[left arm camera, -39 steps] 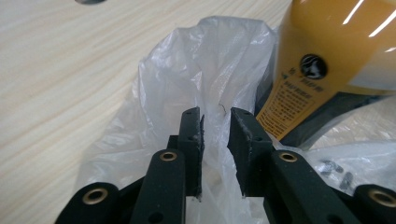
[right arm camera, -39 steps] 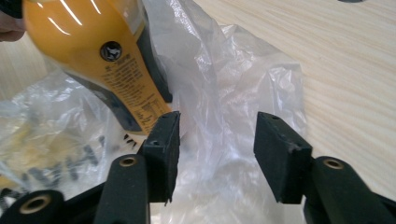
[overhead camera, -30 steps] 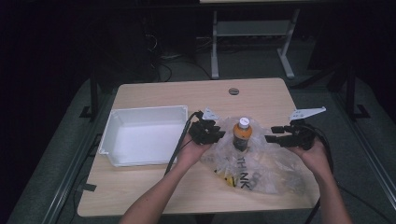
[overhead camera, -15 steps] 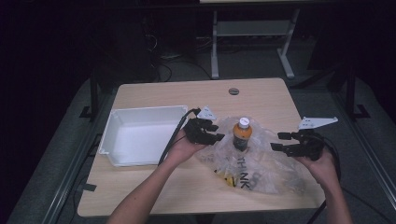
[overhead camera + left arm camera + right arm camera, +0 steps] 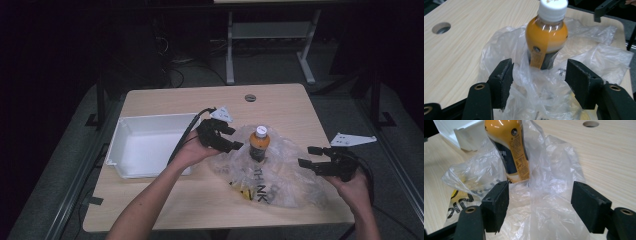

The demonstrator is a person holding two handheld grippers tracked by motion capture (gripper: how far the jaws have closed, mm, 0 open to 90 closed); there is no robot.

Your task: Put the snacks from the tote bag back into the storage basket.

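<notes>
High view: bottle (image 5: 259,144) upright in clear bag (image 5: 280,175), mid-table (image 5: 165,215). Left tool (image 5: 231,140) spread, just left of bottle; right tool (image 5: 310,156) spread at bag's right edge

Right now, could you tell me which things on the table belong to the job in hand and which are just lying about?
In the job:
- bottle of orange drink, upright on the bag
- clear plastic bag under and around it
- left gripper, open beside the bottle
- right gripper, open at the bag's right edge

Lying about:
- white bin, left of the bag
- table
</notes>
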